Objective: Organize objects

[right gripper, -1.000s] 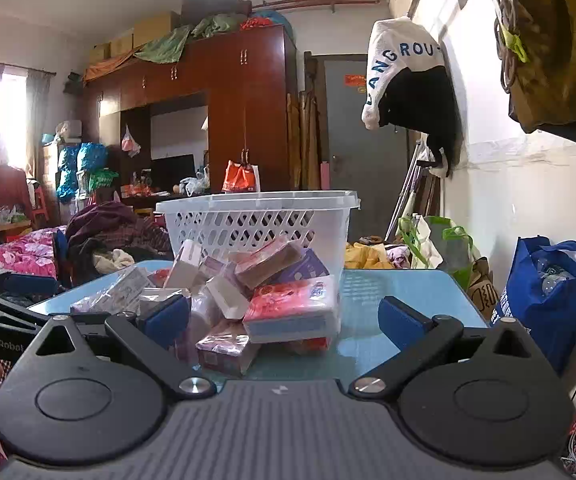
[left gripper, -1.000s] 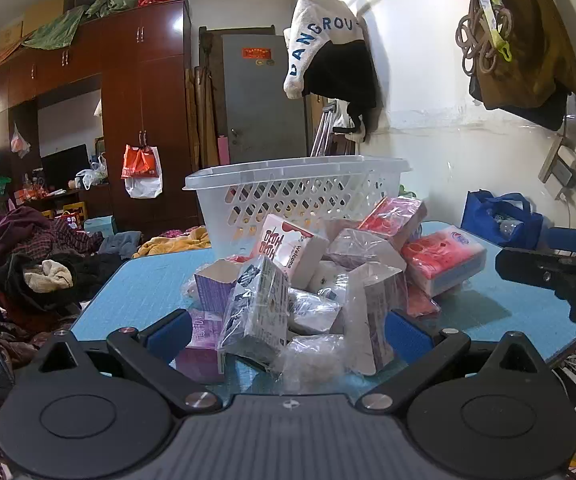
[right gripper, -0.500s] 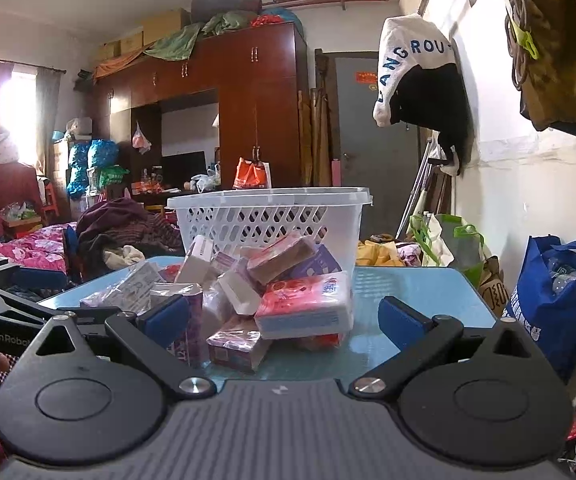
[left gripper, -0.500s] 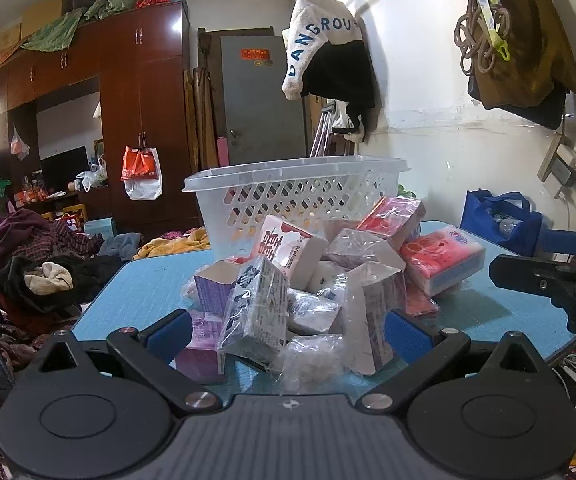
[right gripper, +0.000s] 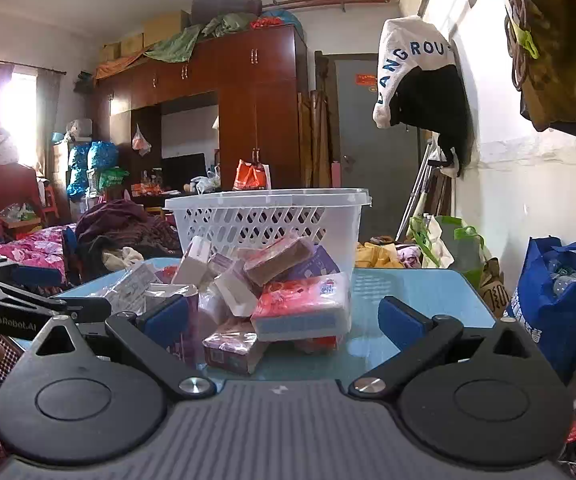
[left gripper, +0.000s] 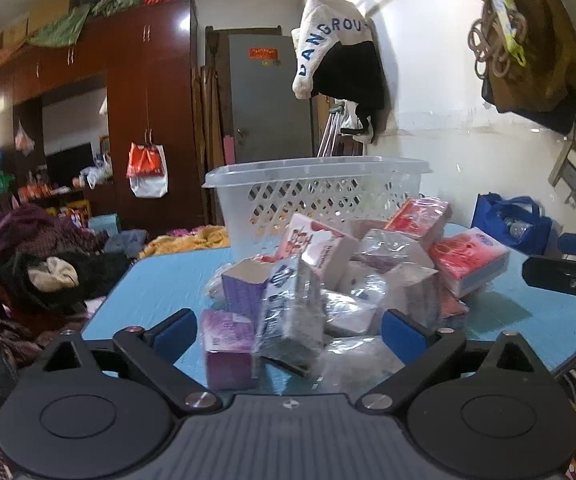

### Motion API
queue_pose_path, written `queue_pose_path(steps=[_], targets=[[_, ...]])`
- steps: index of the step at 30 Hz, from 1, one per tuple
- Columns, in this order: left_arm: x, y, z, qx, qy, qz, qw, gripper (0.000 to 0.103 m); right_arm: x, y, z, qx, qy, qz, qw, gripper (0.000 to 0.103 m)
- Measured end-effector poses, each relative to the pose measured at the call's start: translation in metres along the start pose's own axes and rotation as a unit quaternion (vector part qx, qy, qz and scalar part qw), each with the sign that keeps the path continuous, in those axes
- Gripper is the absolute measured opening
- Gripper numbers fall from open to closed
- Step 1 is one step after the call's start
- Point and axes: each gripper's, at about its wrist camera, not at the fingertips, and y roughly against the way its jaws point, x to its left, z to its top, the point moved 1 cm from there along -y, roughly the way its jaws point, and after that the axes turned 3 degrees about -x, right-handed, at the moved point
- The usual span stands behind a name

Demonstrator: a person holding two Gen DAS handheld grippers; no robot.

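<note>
I am holding my left gripper (left gripper: 288, 330) and my right gripper (right gripper: 284, 316) low in front of the pile of packets (left gripper: 340, 276) on the blue table (left gripper: 160, 284). Both are spread wide apart and holding nothing. The white basket (left gripper: 320, 196) is standing right behind the pile. The packets are leaning on each other, so I think grabbing one low down could make others slide off. The shiny wrap could slip too.
</note>
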Motion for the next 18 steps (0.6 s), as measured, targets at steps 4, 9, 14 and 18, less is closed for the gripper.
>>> queue_pose_path(steps=[4, 9, 14, 18], targets=[[0.013, -0.004, 0.0, -0.004, 0.006, -0.008, 0.9999, 0.097, 0.0, -0.007, -0.002, 0.007, 0.008, -0.004, 1.0, 0.095], [0.022, -0.014, -0.002, 0.0, 0.016, -0.022, 0.9996, 0.09, -0.003, -0.019, -0.007, 0.019, 0.005, 0.003, 1.0, 0.091], [0.023, -0.028, -0.005, -0.002, 0.027, -0.042, 0.9987, 0.083, -0.01, -0.04, -0.008, 0.032, 0.0, -0.011, 0.999, 0.091], [0.025, -0.038, -0.009, 0.003, 0.035, -0.041, 0.9985, 0.065, -0.01, -0.051, -0.012, 0.048, -0.001, -0.016, 0.999, 0.091]])
